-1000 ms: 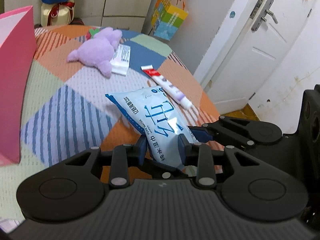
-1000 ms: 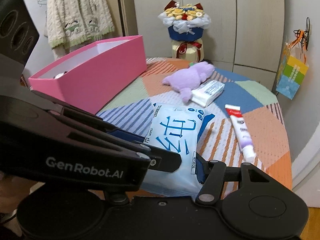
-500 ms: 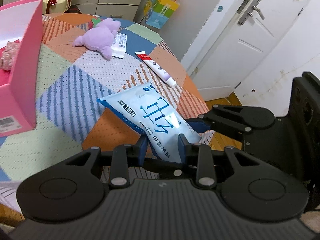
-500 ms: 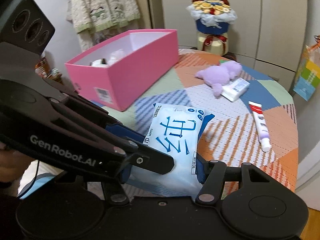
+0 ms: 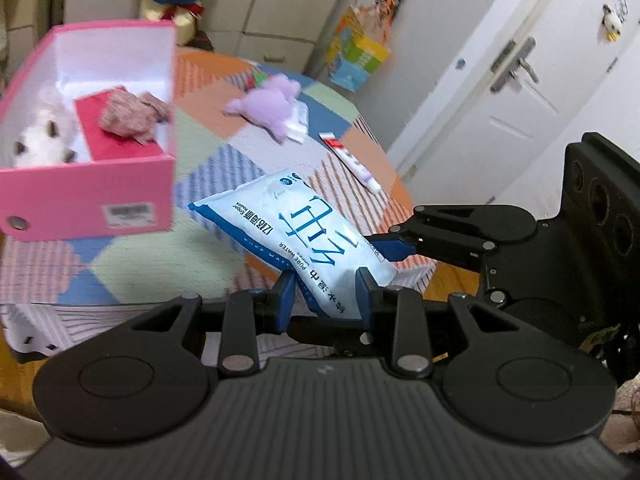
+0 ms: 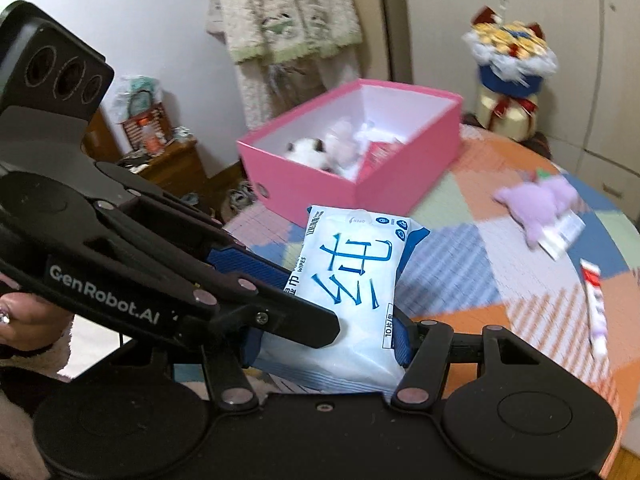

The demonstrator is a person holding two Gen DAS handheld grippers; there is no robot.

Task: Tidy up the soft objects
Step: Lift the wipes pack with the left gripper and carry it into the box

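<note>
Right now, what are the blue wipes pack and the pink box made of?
The wipes pack looks like soft, glossy plastic film: it shines and creases where it is squeezed. The pink box looks like matte cardboard, stiff with straight thin walls and a white inside.

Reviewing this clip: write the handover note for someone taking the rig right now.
Left gripper and right gripper: both shut on the pack of wipes, held above the table.
Pink box: open, already holding a white plush, a pinkish soft thing and a red item.
On the table: purple plush lying partly on a small tissue pack, and a tube.
Left: put the wipes in the box, probably then the purple plush and tissue pack.
</note>
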